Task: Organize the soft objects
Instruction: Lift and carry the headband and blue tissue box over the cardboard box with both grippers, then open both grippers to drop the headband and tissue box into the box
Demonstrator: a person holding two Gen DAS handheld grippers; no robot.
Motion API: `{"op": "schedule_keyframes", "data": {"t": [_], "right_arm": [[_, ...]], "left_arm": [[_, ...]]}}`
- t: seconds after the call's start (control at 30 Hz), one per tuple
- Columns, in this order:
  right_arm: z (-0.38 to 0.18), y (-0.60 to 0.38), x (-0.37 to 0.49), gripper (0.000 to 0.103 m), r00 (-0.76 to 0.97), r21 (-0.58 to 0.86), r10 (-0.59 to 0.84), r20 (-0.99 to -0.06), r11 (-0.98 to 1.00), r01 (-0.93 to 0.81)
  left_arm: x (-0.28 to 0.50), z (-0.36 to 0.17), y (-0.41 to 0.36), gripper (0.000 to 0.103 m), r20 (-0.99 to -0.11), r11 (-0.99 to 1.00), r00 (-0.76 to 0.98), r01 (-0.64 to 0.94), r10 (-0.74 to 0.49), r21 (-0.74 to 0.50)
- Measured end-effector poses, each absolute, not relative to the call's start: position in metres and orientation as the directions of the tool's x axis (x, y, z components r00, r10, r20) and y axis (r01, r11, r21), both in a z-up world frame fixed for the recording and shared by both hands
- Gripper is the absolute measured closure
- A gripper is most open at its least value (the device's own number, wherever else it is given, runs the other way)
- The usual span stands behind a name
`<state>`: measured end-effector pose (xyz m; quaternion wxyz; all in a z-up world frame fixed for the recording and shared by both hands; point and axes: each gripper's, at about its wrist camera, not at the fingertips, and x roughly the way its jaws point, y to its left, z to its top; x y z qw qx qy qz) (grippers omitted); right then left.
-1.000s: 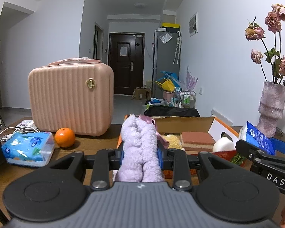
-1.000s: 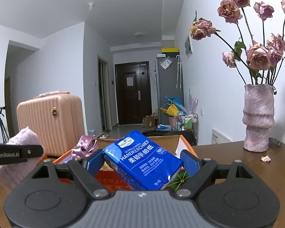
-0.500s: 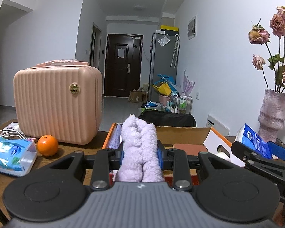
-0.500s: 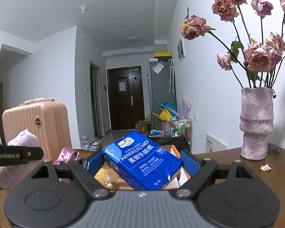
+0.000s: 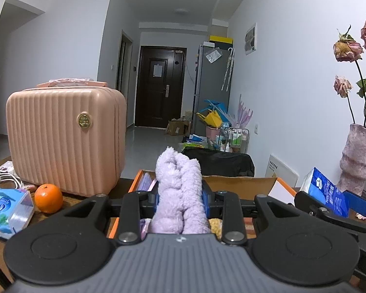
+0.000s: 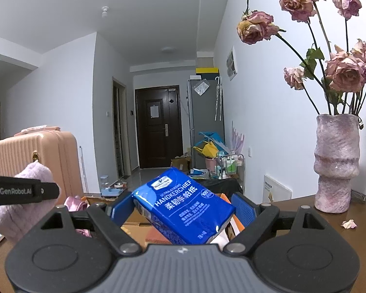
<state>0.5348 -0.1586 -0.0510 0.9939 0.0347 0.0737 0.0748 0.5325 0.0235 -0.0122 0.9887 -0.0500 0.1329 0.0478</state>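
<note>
The left gripper (image 5: 179, 196) has its jaws pressed in on a rolled lilac plush towel (image 5: 178, 190), which stands upright between them above the near edge of an open cardboard box (image 5: 239, 183) on the tabletop (image 5: 124, 185). The right gripper (image 6: 181, 206) has its jaws set wider, clamped on the two sides of a blue handkerchief tissue pack (image 6: 183, 205) that sits tilted, held over the same box. Inside the box, a pink satin item (image 6: 74, 202) lies at the left end, a yellowish spongy piece (image 5: 214, 223) near the middle and a brick-coloured pad (image 6: 156, 235) toward the right; the rest is hidden. Left of the box stand a pink ribbed case (image 5: 63, 141), an orange (image 5: 48, 198) and a wipes pack (image 5: 7, 207). A vase (image 6: 336, 163) of dried roses stands to the right.
</note>
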Motion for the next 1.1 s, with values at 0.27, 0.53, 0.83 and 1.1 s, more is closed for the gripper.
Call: {"op": "schedule_keyframes", "data": {"t": [0.27,0.53,0.83,1.1], "right_arm": [[-0.053,-0.154,0.561,0.017,0.977,0.074,0.139,-0.160,0.989,-0.128],[-0.056,-0.155,0.580,0.017,0.975,0.071,0.119,-0.190,0.992,-0.107],[-0.059,-0.153,0.598,0.017,0.965,0.052,0.113,-0.237,0.993,-0.103],[-0.065,-0.151,0.603,0.017,0.955,0.034,0.108,-0.278,0.994,-0.102]], "left_arm": [[0.562,-0.017,0.018,0.072,-0.281,0.991,0.957,-0.101,0.073,-0.087],[0.594,-0.025,0.016,0.072,-0.303,0.993,0.950,-0.103,0.079,-0.065],[0.609,-0.032,0.012,0.072,-0.302,0.994,0.949,-0.105,0.091,-0.029],[0.613,-0.037,0.010,0.072,-0.309,0.994,0.946,-0.105,0.095,-0.018]]}}
